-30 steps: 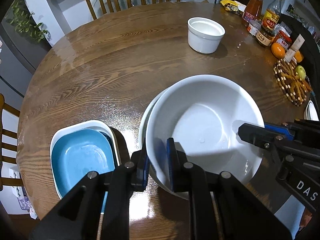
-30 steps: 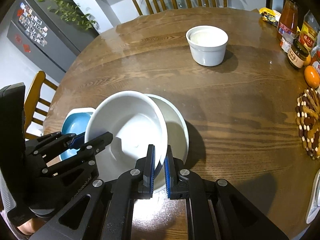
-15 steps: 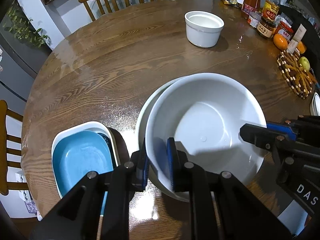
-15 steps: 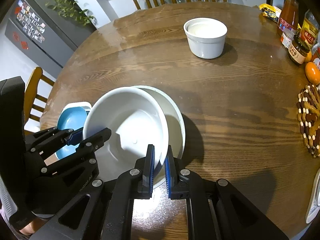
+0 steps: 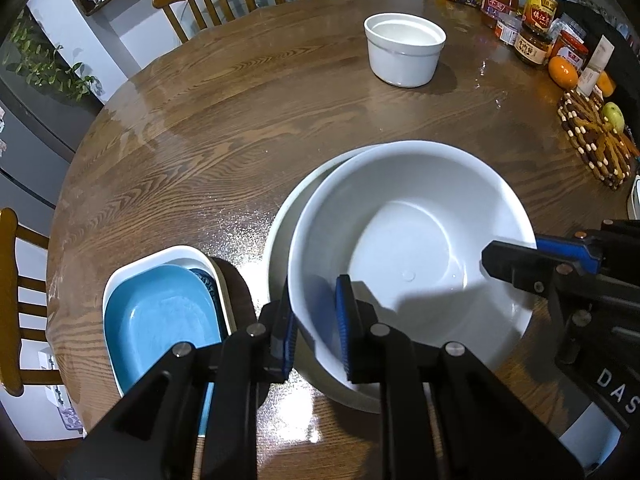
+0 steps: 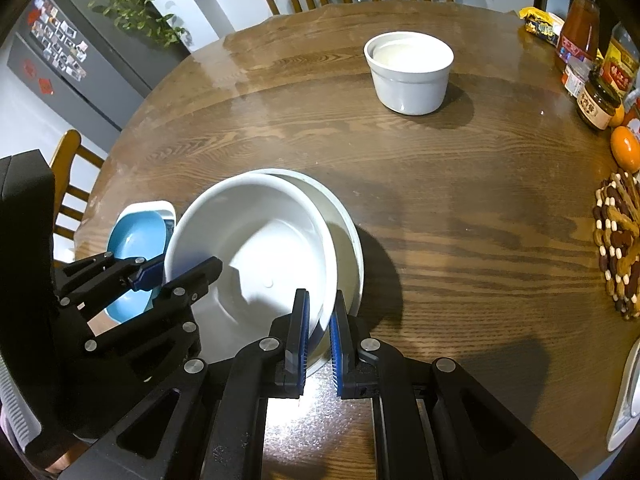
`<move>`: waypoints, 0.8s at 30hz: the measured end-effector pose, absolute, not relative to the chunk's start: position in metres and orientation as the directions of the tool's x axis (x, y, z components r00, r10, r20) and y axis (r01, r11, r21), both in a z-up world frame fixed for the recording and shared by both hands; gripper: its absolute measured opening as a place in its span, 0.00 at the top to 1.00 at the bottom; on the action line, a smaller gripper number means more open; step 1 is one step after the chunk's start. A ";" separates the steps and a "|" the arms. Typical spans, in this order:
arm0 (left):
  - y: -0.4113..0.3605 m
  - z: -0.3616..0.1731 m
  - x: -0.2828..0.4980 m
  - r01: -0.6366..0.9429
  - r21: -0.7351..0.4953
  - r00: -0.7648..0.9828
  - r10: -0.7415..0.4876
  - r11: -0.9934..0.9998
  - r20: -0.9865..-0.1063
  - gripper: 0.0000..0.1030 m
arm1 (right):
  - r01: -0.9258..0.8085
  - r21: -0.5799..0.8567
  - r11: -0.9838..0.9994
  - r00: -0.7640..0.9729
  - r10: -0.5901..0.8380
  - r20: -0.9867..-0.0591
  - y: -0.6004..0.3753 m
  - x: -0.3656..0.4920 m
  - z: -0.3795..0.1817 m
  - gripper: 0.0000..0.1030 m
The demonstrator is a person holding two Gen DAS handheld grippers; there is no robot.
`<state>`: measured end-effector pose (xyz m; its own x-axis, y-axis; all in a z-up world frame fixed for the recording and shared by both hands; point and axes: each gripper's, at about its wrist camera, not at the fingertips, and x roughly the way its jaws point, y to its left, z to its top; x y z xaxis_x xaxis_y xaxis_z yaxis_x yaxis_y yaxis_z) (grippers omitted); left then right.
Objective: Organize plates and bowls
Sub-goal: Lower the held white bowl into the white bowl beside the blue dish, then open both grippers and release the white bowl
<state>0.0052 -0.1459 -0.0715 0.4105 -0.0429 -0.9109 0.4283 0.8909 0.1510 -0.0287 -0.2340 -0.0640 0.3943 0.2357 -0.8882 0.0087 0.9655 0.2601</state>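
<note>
Both grippers have carried the white bowl (image 5: 412,256) a little farther over the larger white bowl (image 5: 280,236) beneath it, so less of that lower rim shows than a second ago. Blue-padded fingers (image 5: 344,320) of the left gripper (image 5: 314,322) pinch the white bowl's near-left rim, one pad inside the wall and one outside. On the opposite side, fingers (image 6: 300,332) of the right gripper (image 6: 318,334) pinch the same bowl's rim in the same way. Whether the white bowl rests fully in the larger one or hangs just above it cannot be told.

Just left of the white bowl sits a blue dish (image 5: 156,320) nested in a white rectangular dish (image 5: 132,268) on the wooden worktop (image 5: 224,140). Well beyond the white bowl, toward the far edge, stands a small white pot (image 5: 404,54). To the right of the white bowl, along the worktop's edge, are jars and bottles (image 5: 532,36), an orange (image 5: 563,72), and a beaded trivet (image 5: 596,140). Wooden chairs (image 5: 204,4) stand behind the far edge.
</note>
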 end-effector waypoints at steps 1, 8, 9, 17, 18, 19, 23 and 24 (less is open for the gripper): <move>-0.146 -0.072 0.005 0.429 0.152 0.411 -0.042 0.890 -0.911 0.84 | 0.009 0.260 0.966 0.394 0.235 -0.888 -0.234 -0.029 -0.064 0.90; -0.149 -0.072 0.005 0.432 0.162 0.414 -0.036 0.887 -0.910 0.83 | 0.008 0.248 0.969 0.393 0.225 -0.891 -0.232 -0.029 -0.063 0.90; -0.149 -0.072 0.005 0.433 0.163 0.414 -0.035 0.887 -0.910 0.83 | 0.008 0.246 0.969 0.394 0.223 -0.892 -0.232 -0.029 -0.063 0.90; -0.150 -0.074 0.005 0.433 0.170 0.419 -0.031 0.885 -0.908 0.80 | 0.003 0.219 0.976 0.404 0.199 -0.893 -0.228 -0.031 -0.060 0.90; -0.150 -0.074 0.004 0.433 0.173 0.421 -0.029 0.884 -0.907 0.80 | 0.002 0.213 0.977 0.407 0.194 -0.893 -0.228 -0.031 -0.059 0.90; -0.151 -0.075 0.004 0.434 0.176 0.422 -0.027 0.884 -0.906 0.79 | 0.000 0.207 0.978 0.408 0.188 -0.893 -0.228 -0.031 -0.059 0.90; -0.152 -0.074 0.004 0.431 0.175 0.422 -0.027 0.885 -0.906 0.79 | 0.005 0.212 0.977 0.411 0.191 -0.892 -0.229 -0.032 -0.059 0.90; -0.152 -0.074 0.003 0.430 0.174 0.422 -0.027 0.886 -0.906 0.79 | 0.005 0.213 0.977 0.411 0.192 -0.891 -0.229 -0.032 -0.058 0.90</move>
